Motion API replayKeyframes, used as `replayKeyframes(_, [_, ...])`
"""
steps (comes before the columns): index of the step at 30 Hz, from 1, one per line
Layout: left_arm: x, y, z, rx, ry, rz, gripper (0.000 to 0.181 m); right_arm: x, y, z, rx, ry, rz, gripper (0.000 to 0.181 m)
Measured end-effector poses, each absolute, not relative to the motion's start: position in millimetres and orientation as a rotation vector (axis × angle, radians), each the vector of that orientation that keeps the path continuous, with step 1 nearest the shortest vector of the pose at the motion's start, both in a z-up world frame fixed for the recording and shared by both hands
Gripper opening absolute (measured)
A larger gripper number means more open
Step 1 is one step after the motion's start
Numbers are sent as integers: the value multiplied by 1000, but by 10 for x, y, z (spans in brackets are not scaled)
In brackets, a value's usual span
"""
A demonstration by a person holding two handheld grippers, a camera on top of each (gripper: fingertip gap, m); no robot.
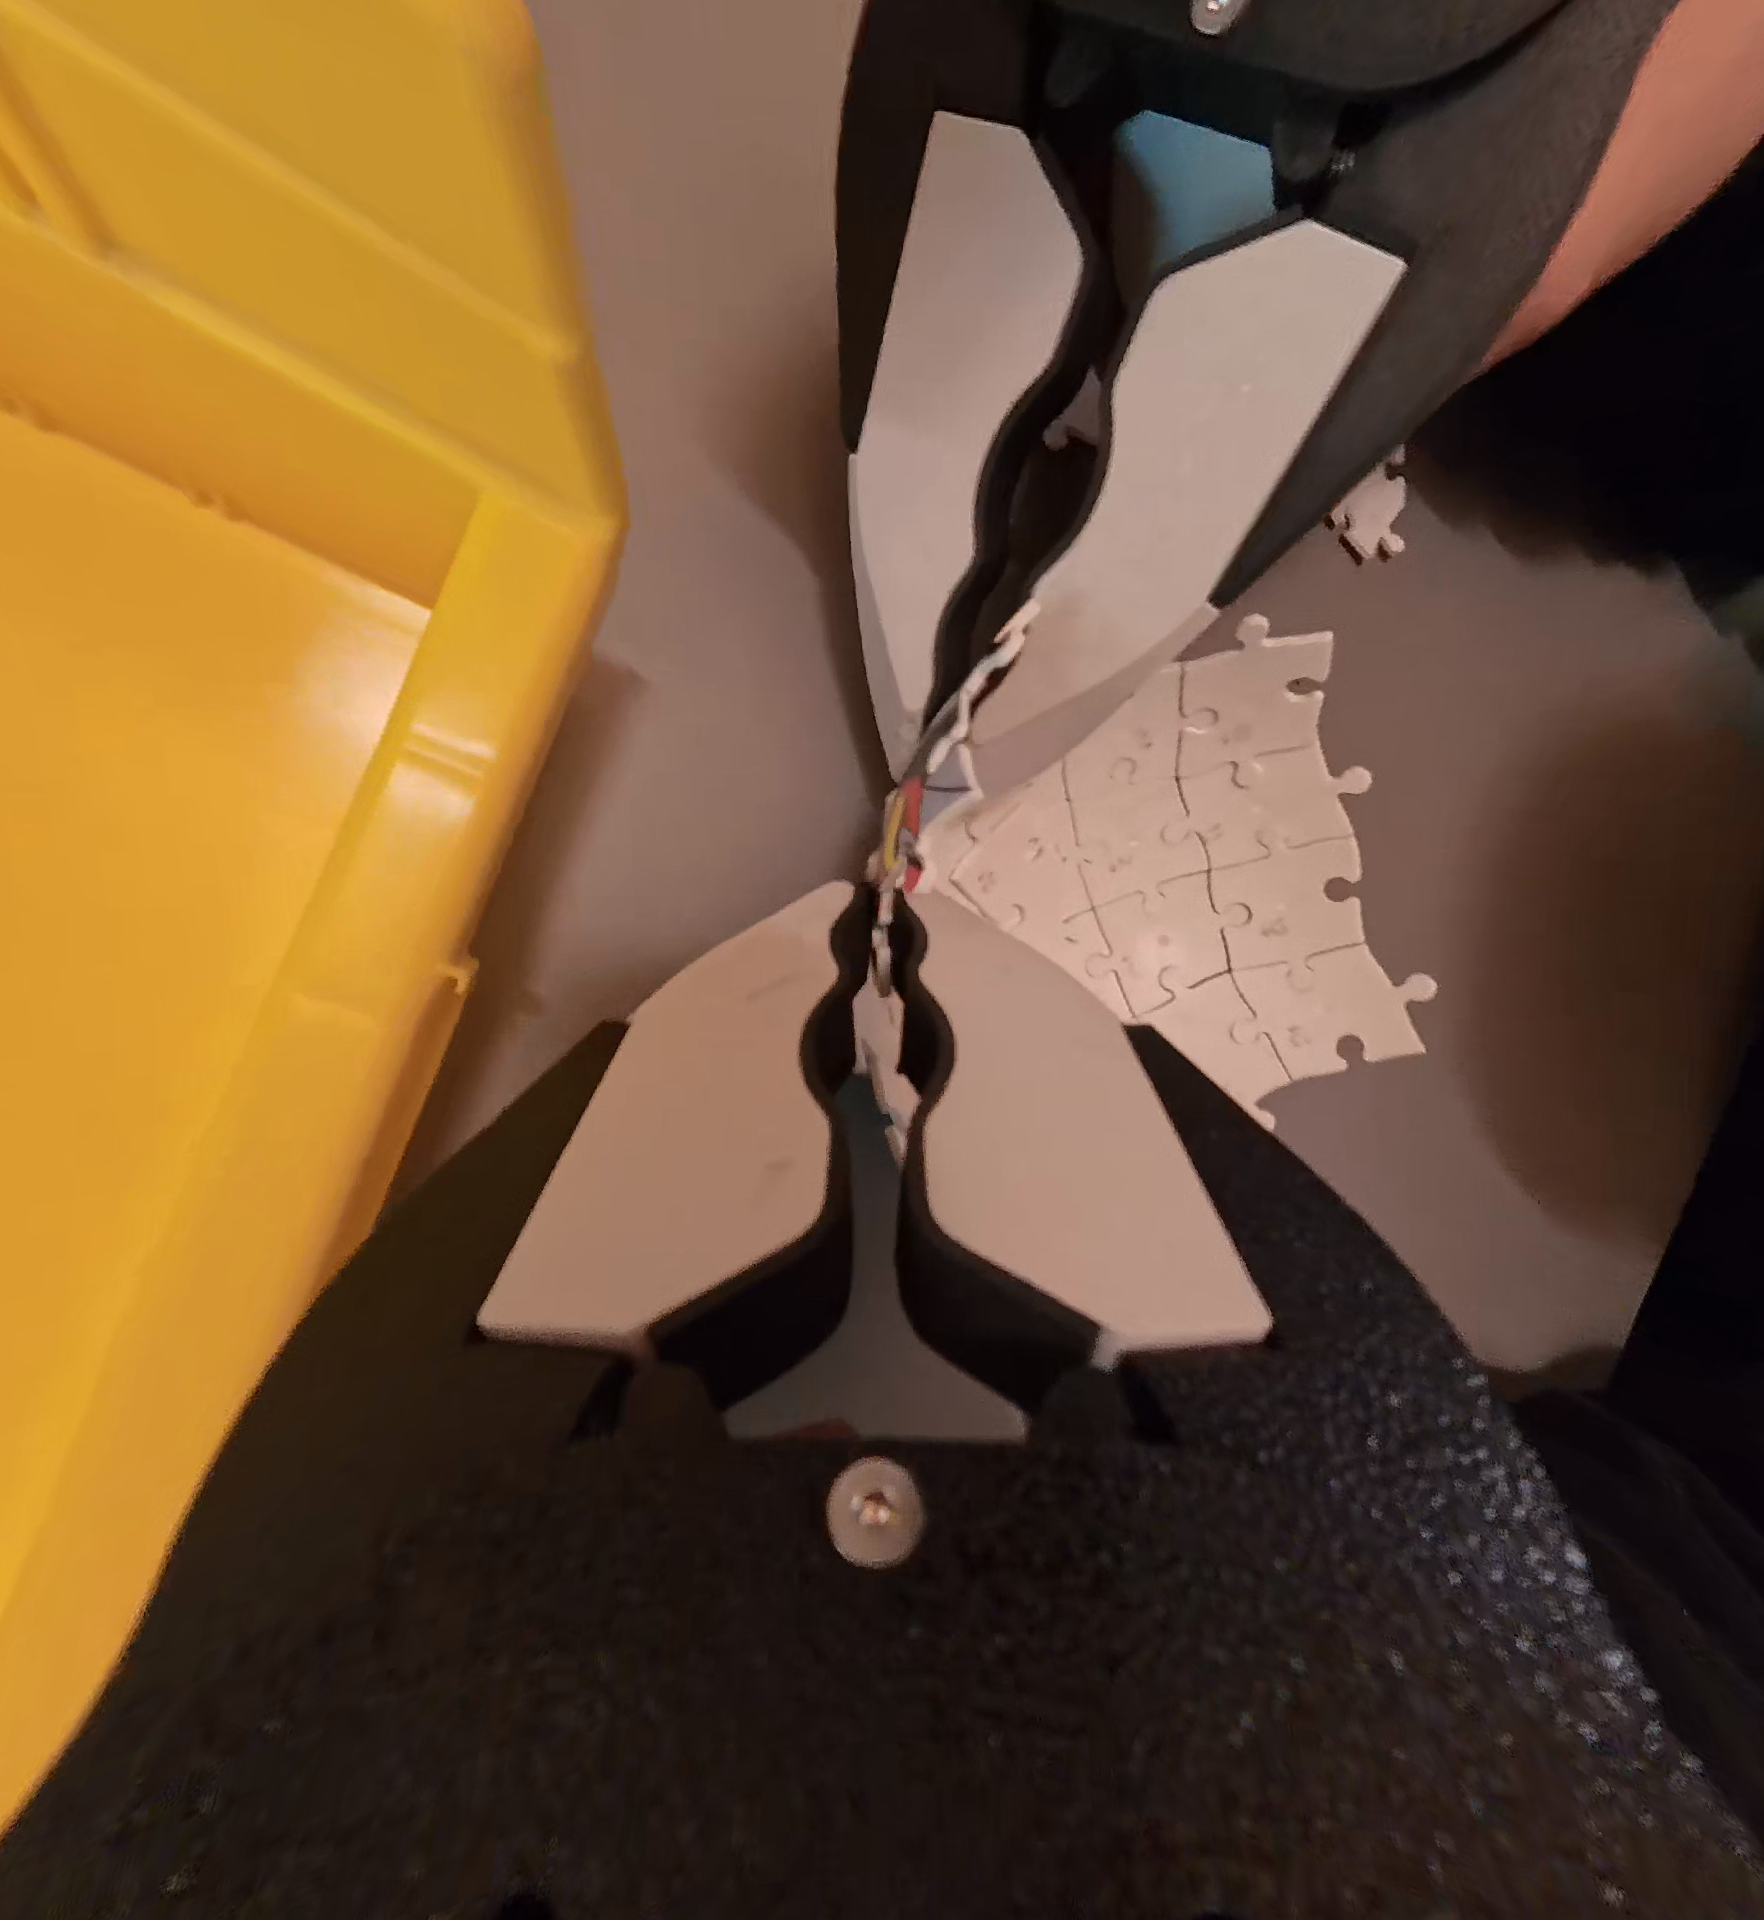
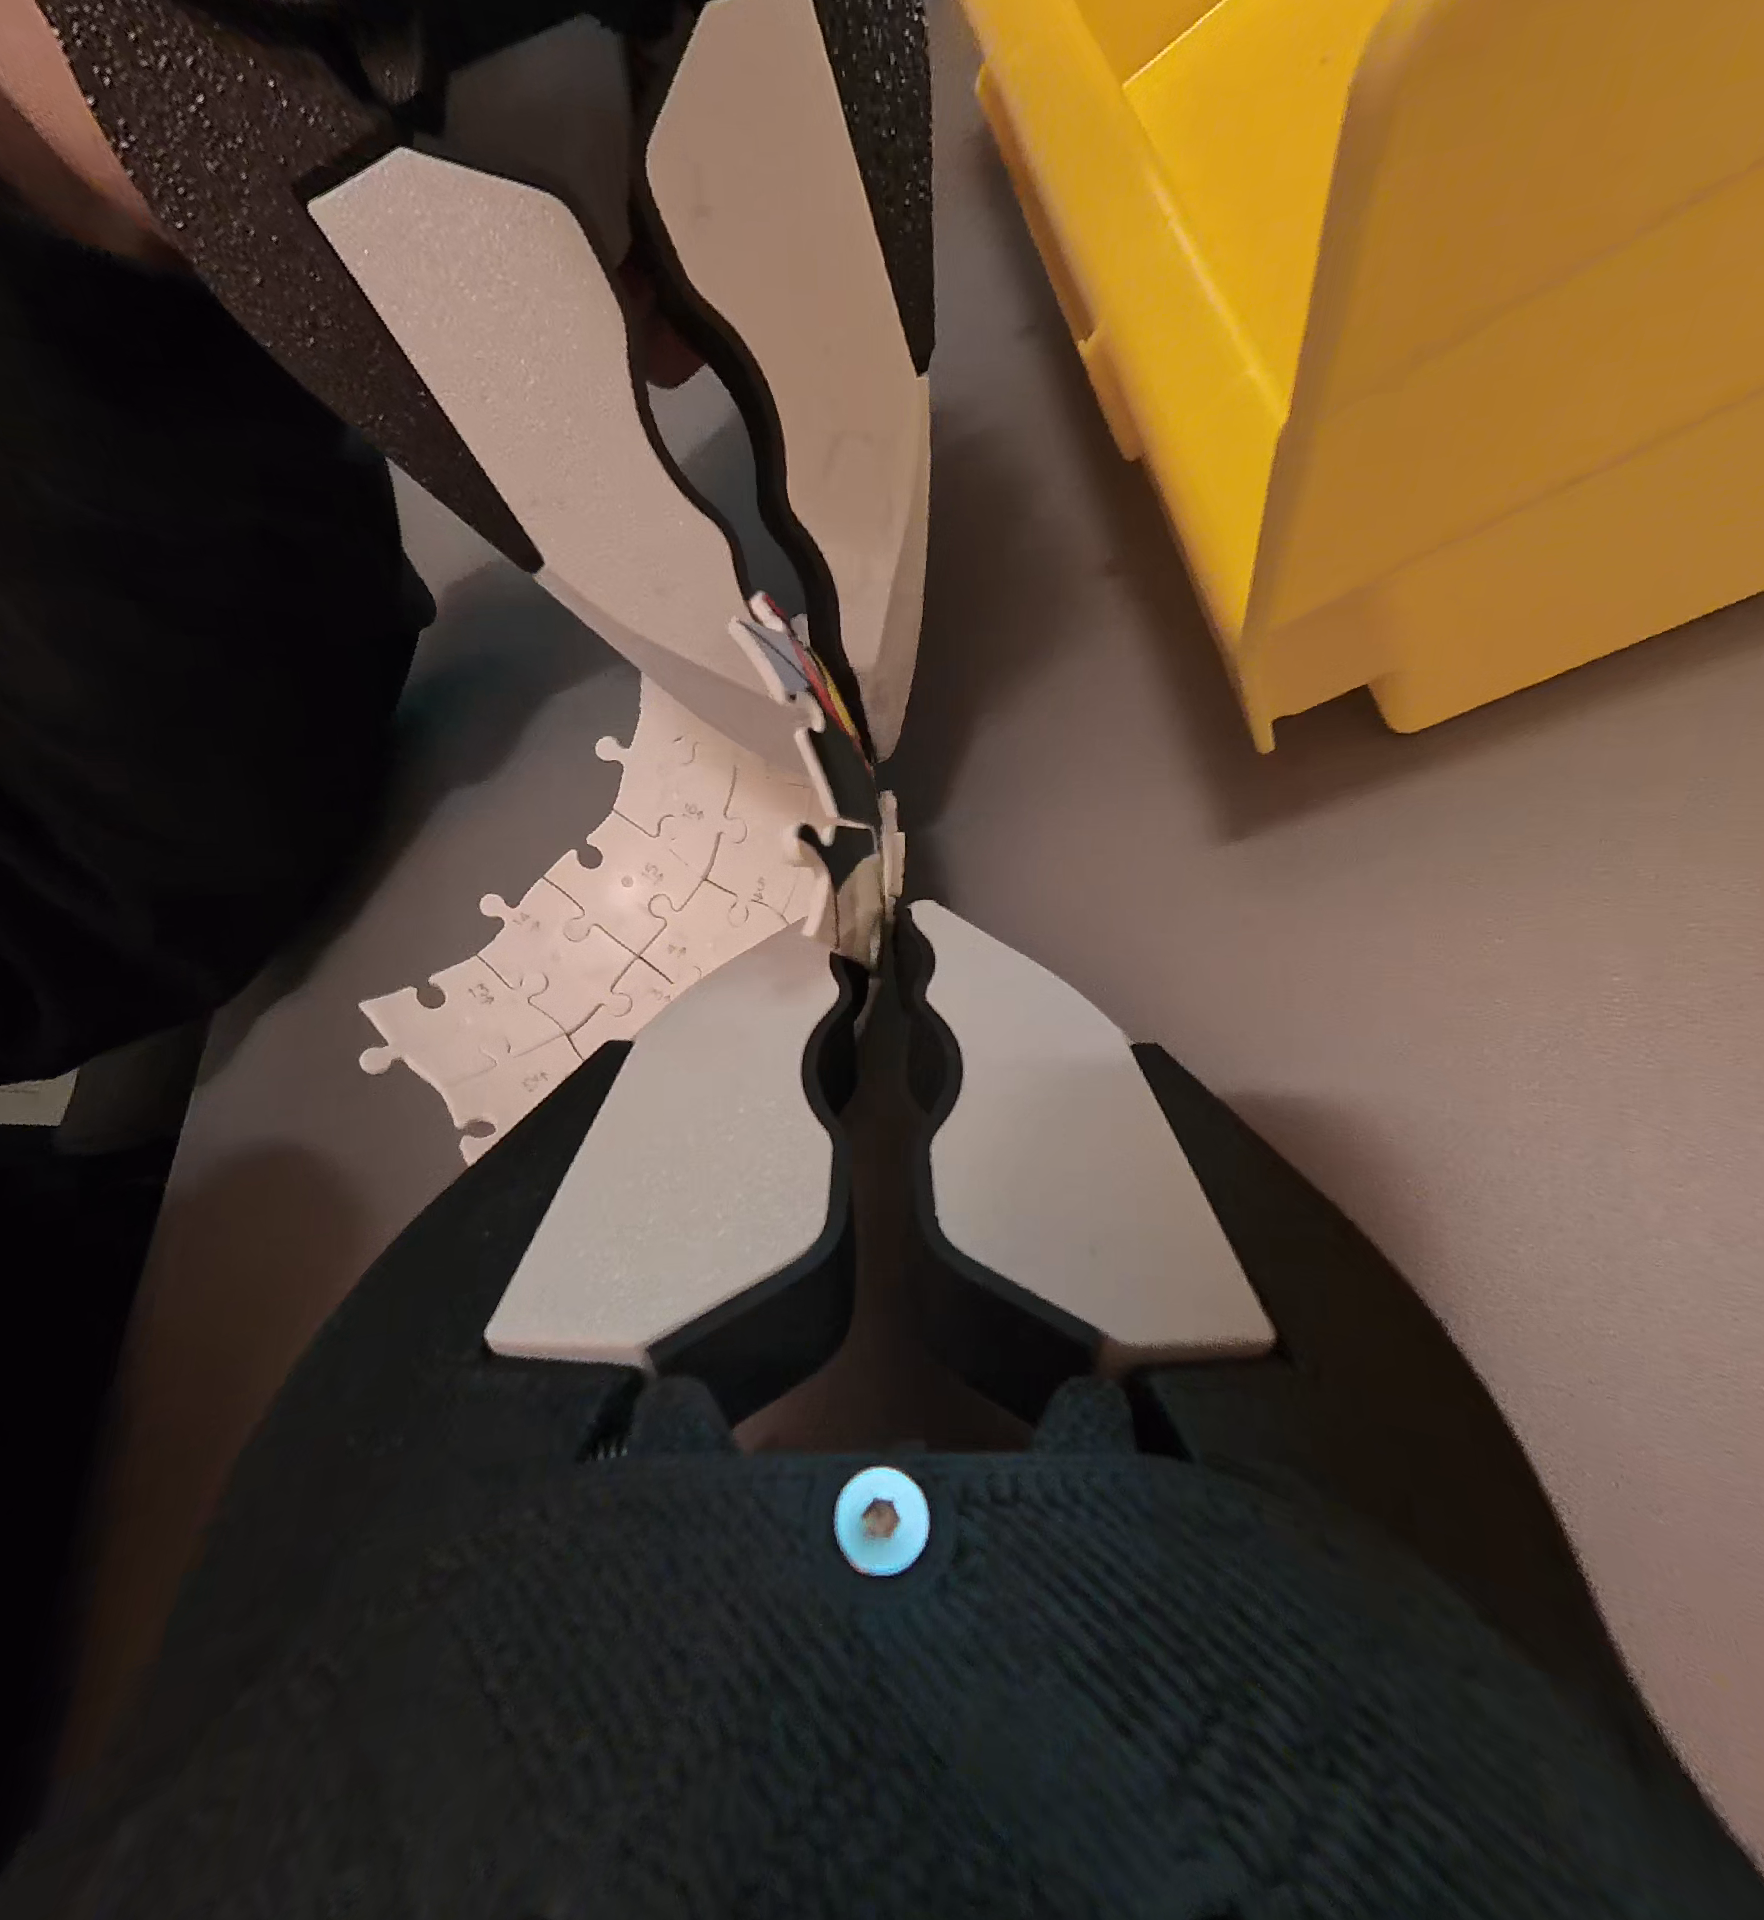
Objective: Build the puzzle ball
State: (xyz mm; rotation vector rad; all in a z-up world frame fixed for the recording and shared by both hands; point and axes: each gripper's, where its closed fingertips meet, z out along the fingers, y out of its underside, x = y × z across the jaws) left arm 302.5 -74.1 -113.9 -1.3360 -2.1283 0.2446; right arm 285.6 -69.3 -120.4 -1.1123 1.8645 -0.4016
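- The left gripper (image 1: 883, 914) and the right gripper (image 1: 919, 769) are met tip to tip above the table (image 1: 712, 312), each reaching toward the other from the opposite side.
- A joined puzzle section (image 1: 1200, 883) is held between the two sets of tips and is spread out to the right of the left gripper; in the right wrist view it is spread to the left of the right gripper (image 2: 883, 935).
- A bin (image 1: 234, 727) is set on the table to the left of the left gripper, near but apart.
- A loose puzzle piece (image 1: 1371, 520) is seen beyond the section, beside the right gripper.
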Motion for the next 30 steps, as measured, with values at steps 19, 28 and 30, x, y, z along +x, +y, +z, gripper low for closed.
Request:
replayKeyframes(19, [3079,-767,-1057,-1320,-2081,330,21,2875,-651,-1196,-1212,1788,-450,5])
replayKeyframes(28, [3131,-723,-1069,-1267,-2103,273,16,2888,-622,-1194,-1226,1768,-444,5])
replayKeyframes(30, [3125,-725,-1100,-1305,-2107,269,7,2885,-621,-1199,-1228,1769,-441,5])
